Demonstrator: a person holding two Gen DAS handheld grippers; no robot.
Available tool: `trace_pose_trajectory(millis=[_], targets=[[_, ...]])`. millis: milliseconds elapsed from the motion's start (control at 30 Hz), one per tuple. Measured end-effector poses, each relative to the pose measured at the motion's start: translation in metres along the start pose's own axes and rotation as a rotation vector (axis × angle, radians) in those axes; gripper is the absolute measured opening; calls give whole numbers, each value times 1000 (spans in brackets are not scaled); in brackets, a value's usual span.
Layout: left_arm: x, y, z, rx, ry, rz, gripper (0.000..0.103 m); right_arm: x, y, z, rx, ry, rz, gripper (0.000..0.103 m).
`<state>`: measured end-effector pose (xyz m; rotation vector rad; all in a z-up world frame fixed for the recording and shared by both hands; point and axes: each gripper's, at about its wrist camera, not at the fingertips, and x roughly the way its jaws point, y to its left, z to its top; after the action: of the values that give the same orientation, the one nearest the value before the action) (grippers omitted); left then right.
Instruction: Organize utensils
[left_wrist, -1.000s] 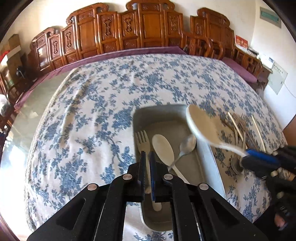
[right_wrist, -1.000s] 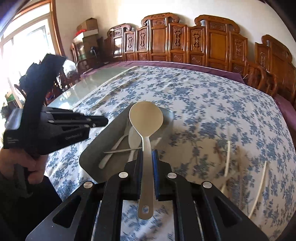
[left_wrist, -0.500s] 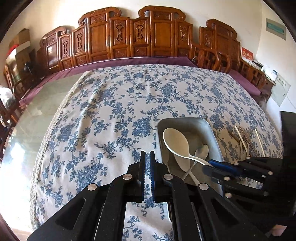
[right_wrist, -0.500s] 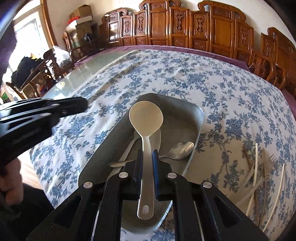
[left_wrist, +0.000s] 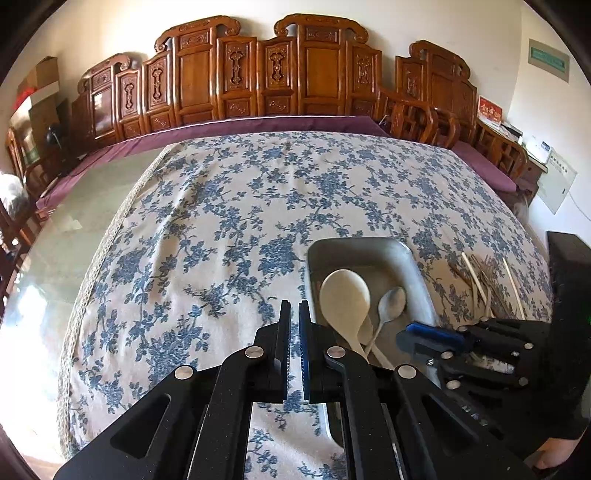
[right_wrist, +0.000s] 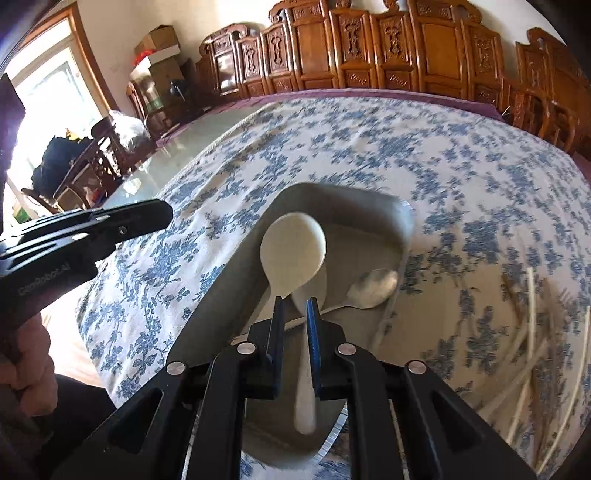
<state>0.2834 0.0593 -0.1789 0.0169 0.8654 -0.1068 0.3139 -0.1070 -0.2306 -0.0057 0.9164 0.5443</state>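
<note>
r gripper jaws opening, off spoon

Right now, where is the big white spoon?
In the right wrist view the big white spoon lies in the metal tray, left of the small metal spoon, between the right gripper's fingers.

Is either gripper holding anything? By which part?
Left gripper: shut, empty. Right gripper: jaws have just been opening; the white spoon has its handle loose between them, a gap beside it, so nothing is gripped.
</note>
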Motion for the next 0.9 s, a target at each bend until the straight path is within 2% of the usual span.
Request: trace_pose_trajectory(millis=[100, 200, 300, 400, 467, 500, 600, 900], targets=[[1, -10, 0, 9, 0, -17, 4, -26, -15, -8, -45, -42, -52, 15], [0, -25, 1, 28, -7, -40, 16, -49, -39, -15, -74, -63, -124, 15], [-1, -43, 3, 50, -18, -71, 20, -73, -69, -25, -83, -79, -198, 15], [0, -60, 4, 65, -21, -96, 34, -89, -103, -32, -61, -73, -266, 15], [0, -71, 4, 80, -24, -109, 38, -95, -124, -38, -35, -63, -302, 15], [1, -77, 3, 87, -27, -114, 43, -98, -135, -40, -27, -55, -313, 15], [2, -93, 0, 98, -36, -127, 72, -100, -161, -51, -9, -37, -365, 25], [6, -117, -7, 115, -22, -153, 74, -79, -207, -81, 91, 48, -413, 25]])
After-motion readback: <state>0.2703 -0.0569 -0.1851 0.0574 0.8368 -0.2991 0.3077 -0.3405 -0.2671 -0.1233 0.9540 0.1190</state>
